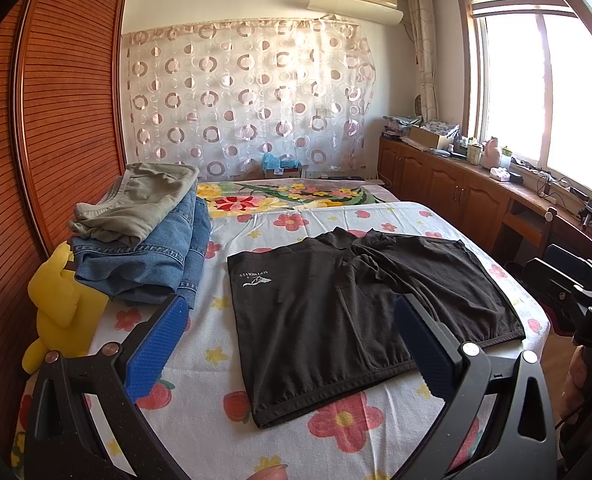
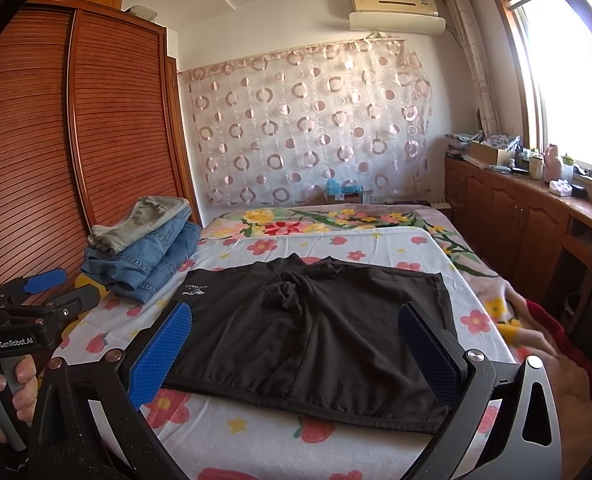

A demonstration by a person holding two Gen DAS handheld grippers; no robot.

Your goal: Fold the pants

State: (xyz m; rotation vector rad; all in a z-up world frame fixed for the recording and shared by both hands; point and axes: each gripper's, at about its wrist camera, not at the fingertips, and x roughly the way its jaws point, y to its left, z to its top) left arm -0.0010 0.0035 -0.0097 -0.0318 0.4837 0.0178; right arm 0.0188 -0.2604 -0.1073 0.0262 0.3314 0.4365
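Yellow plush (image 1: 58, 304) beside jeans (image 1: 152, 256)

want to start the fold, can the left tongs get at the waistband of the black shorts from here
Probably yes. The left tongs hang open just above the black shorts, whose waistband lies flat at the near edge of the bed with nothing on it; the folded pile sits apart.

Left tool (image 1: 292, 344) and right tool (image 2: 296, 348) both gape wide, holding nothing.

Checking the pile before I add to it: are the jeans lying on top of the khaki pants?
No, the khaki pants lie on top of the jeans, stacked on the bed beside the black shorts.
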